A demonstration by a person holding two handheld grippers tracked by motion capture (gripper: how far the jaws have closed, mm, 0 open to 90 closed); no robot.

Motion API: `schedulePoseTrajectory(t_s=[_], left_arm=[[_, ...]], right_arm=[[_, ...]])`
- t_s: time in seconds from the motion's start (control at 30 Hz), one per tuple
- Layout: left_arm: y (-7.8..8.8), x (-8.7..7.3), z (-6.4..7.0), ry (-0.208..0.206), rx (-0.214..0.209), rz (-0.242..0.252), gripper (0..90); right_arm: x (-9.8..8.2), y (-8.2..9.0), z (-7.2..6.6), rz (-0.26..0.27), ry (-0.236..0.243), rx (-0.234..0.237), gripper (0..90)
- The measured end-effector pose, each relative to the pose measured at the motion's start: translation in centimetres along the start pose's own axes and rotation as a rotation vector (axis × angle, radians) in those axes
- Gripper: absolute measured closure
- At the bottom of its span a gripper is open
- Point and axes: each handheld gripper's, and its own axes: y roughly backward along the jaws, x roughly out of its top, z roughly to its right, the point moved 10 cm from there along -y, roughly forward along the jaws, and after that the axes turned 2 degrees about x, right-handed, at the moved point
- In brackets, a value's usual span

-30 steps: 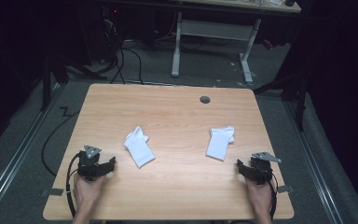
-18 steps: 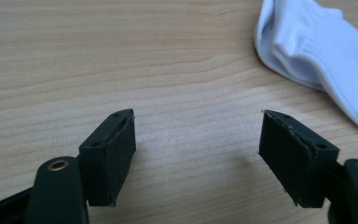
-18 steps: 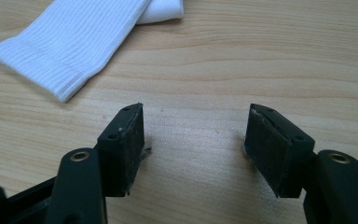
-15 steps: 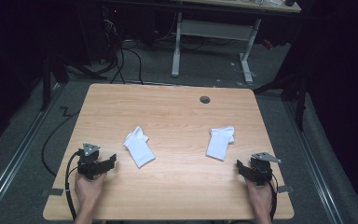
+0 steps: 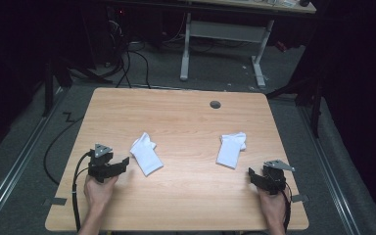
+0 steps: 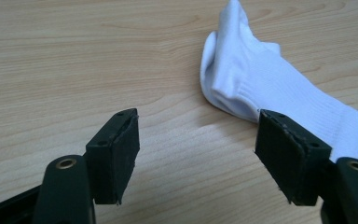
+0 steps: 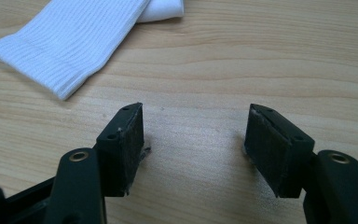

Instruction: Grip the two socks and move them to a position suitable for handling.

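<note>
Two white socks unmoved, left gripper nearer one, closing slightly, empty, right gripper open, still.

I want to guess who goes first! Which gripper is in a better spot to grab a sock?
Probably the left gripper. Its open jaws point at the left sock, which lies just ahead. The right gripper is open too, but the right sock lies farther off, to one side of its jaws.
</note>
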Motion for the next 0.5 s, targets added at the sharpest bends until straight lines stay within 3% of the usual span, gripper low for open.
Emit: schedulePoseTrajectory(t_s=[0.1, 0.37, 0.5], left_arm=[[-0.1, 0.3, 0.3, 0.011, -0.024, 0.005, 32.8], [-0.4, 1.3, 1.1, -0.017, -0.038, 0.008, 33.5], [-0.8, 1.7, 1.6, -0.029, -0.046, -0.013, 34.2]], right_arm=[[0.0, 0.0, 0.0, 0.000, 0.001, 0.001, 37.2], [0.0, 0.0, 0.0, 0.000, 0.001, 0.001, 37.1], [0.0, 0.0, 0.0, -0.001, 0.000, 0.001, 36.5]])
